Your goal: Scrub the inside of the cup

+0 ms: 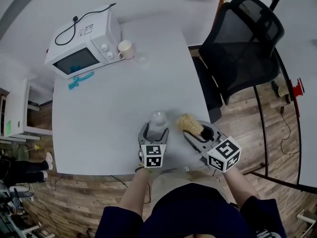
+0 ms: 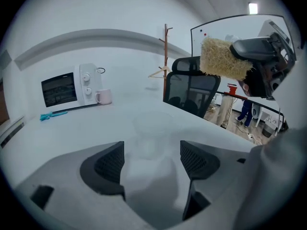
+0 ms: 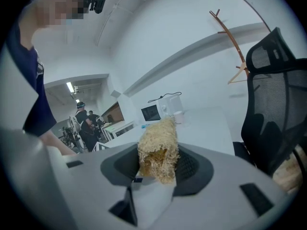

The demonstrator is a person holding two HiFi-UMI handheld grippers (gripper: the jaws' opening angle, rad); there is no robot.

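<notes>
Head view: my left gripper (image 1: pixel 154 129) stands open around the clear cup (image 1: pixel 158 119), at 6 o'clock on the table (image 1: pixel 109 108). Left gripper view: the pads don't touch the cup. Right gripper view: my right gripper (image 3: pixel 160 166) clamps the loofah (image 3: pixel 157 147), which is outside the cup. I judge no scrubbing is under way.

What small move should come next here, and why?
Probably close the left gripper on the cup. The clear cup stands on the table between that gripper's open jaws, and the pads do not seem to press on it, so it could slide when scrubbed. The right gripper already grips the scrubber, which is beside the cup, not yet inside it.
</notes>
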